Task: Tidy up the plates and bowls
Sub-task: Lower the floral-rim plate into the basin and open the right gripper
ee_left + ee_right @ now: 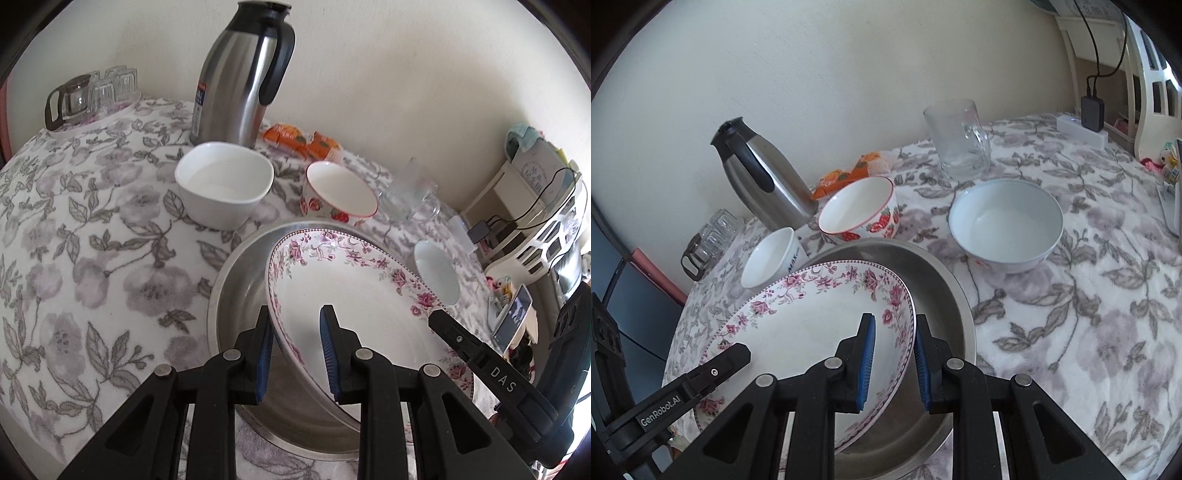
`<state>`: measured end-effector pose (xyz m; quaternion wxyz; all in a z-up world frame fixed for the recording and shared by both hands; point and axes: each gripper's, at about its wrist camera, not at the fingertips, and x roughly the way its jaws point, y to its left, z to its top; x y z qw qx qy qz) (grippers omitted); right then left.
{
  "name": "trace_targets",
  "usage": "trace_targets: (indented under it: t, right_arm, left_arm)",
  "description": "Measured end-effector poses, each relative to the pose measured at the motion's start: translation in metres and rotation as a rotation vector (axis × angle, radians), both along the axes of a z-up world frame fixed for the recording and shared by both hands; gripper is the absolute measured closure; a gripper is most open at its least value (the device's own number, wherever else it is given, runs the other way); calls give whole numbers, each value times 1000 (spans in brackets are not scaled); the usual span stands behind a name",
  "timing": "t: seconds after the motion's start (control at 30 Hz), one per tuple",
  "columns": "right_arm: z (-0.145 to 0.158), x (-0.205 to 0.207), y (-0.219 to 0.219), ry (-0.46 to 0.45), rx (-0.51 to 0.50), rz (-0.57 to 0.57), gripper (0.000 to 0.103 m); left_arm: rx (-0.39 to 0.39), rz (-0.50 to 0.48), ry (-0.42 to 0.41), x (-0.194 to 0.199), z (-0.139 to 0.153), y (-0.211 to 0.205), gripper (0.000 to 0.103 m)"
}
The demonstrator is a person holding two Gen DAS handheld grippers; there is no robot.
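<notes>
1. The floral plate (354,295), white with a pink flower border and a beaded edge, is tilted over a steel pan (240,295) at lower centre of both views, on a table (74,240) under a grey-flowered cloth.
2. The left gripper (297,350) clamps the plate's rim at its left edge, blue pads on either side of the rim, jaws narrow.
3. The right gripper (894,358) pinches the opposite rim the same way; in the left wrist view only one of its black fingers shows at lower right.
4. Only the right wrist view shows the pale blue bowl (1006,225) whole, at centre right, and a glass mug (960,140) clearly.
5. The left wrist view shows the square white bowl (223,184) and strawberry bowl (340,194) above the plate, with a steel thermos (240,74) at top centre.
6. Both grippers point steeply downward.
</notes>
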<state>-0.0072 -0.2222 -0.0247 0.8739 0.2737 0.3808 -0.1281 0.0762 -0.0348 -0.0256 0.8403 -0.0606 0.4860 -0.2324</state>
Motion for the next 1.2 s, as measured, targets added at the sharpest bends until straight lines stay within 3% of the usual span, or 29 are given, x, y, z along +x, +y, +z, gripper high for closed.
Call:
trace_targets:
  t: [0.53, 0.87, 1.2]
  right_arm:
    - [-29, 9, -7, 72, 11, 2, 81]
    - [-33, 13, 0, 109, -38, 16, 81]
    - [-33, 15, 3, 128, -75, 16, 81]
  left_arm:
    - [82, -13, 23, 8, -29, -14, 77]
    - [126, -4, 65, 14, -45, -15, 77]
    - [172, -22, 33, 11, -45, -20, 77]
